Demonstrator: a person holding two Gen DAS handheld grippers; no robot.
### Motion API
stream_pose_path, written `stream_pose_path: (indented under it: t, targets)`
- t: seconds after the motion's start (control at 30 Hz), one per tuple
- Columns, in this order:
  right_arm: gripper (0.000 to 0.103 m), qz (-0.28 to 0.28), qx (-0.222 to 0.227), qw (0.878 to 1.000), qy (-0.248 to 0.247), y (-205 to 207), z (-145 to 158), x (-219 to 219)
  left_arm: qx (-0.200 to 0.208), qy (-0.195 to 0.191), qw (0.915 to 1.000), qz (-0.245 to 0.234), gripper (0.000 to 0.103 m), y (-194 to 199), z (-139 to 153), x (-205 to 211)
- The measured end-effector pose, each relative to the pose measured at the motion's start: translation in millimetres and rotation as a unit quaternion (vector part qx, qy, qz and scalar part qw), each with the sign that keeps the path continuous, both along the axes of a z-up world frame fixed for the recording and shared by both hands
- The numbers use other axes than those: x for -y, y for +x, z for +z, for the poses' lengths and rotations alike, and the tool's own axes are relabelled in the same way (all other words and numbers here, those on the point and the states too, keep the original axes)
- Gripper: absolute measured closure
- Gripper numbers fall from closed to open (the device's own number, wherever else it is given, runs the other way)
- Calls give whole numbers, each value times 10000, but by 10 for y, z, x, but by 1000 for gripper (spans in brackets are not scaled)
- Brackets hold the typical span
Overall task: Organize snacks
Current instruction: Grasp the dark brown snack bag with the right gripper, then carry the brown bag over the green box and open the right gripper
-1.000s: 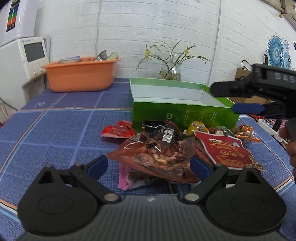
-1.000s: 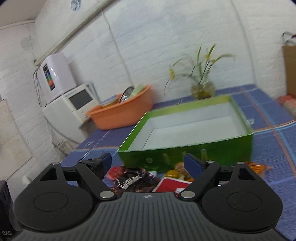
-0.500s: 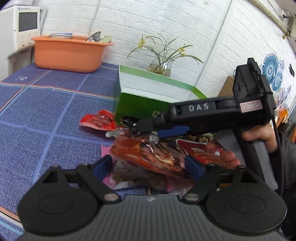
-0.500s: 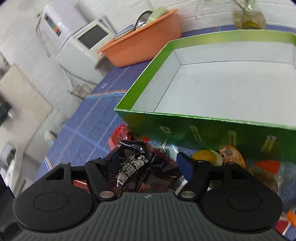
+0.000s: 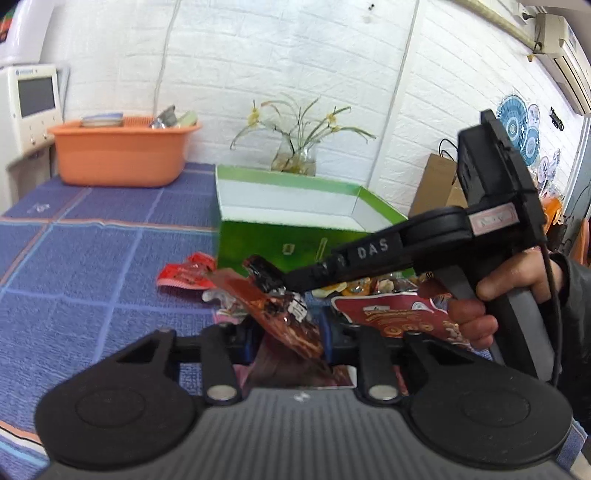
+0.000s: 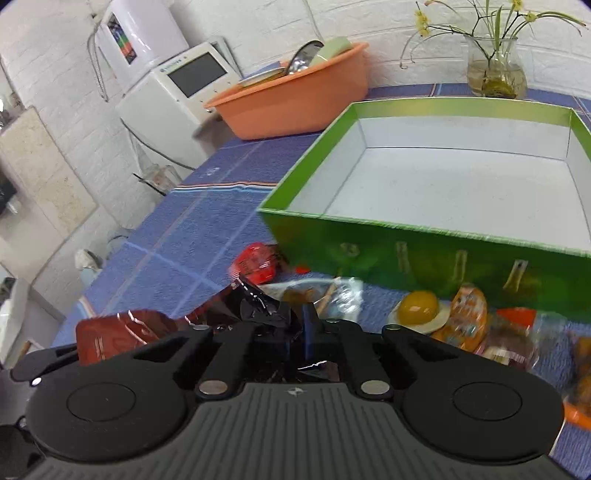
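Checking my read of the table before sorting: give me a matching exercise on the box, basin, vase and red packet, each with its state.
Things:
1. box
2. basin
3. vase
4. red packet

States:
A. lies on the cloth, by the box's corner
B. holds dishes
C. has nothing inside
D. holds flower stems

Pairs: 1-C, 2-B, 3-D, 4-A
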State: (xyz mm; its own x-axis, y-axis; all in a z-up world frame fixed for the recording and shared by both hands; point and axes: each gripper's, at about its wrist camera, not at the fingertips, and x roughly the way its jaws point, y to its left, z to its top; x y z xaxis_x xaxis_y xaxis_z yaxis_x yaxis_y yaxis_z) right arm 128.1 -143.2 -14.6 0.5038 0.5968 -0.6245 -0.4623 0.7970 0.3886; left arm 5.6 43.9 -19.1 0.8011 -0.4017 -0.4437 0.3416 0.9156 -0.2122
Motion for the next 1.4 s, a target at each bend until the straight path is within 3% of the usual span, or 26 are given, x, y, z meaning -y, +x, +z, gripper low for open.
stream_pose_path:
  t: [0.13, 0.27, 0.43, 0.7, 0.83, 1.0, 1.1, 1.2, 1.27, 1.4]
  targets:
    - [91, 131, 356, 9993, -49, -185, 104, -69, 121, -54, 9999, -32, 87, -117, 57, -64]
    - [92, 159, 189, 9994, 227, -213, 129, -66, 17, -508, 9986, -174, 91, -169, 68, -207]
    - [93, 191, 509, 9983, 202, -347, 284, -109, 169, -748, 9966, -296, 91, -203, 212, -297]
    - [93, 23, 1183, 9925, 312, -445, 714, -44, 489, -666, 9940, -713, 93, -39, 568, -221]
    - [93, -296, 1368, 9897, 297, -313, 795, 90, 506, -556, 9936, -845, 95, 302, 780, -72]
    - [93, -1111, 1689, 9786, 377, 20, 804, 375, 331, -475, 9940, -928, 97, 994, 932, 246]
    - [93, -1687, 1623, 9710, 488, 276, 692, 589, 266, -266, 9945, -980, 96, 1361, 856, 534]
    - [93, -2139, 1236, 9660, 767, 515, 469, 836, -55, -290, 9950, -956, 95, 1687, 647, 735]
    - [101, -2310, 1014, 9629, 957, 628, 323, 971, -156, -178, 9959, -878, 100, 1836, 512, 825]
    - [100, -2450, 1006, 9589, 1020, 726, 196, 1133, -379, 86, 9967, -717, 99, 2113, 298, 905]
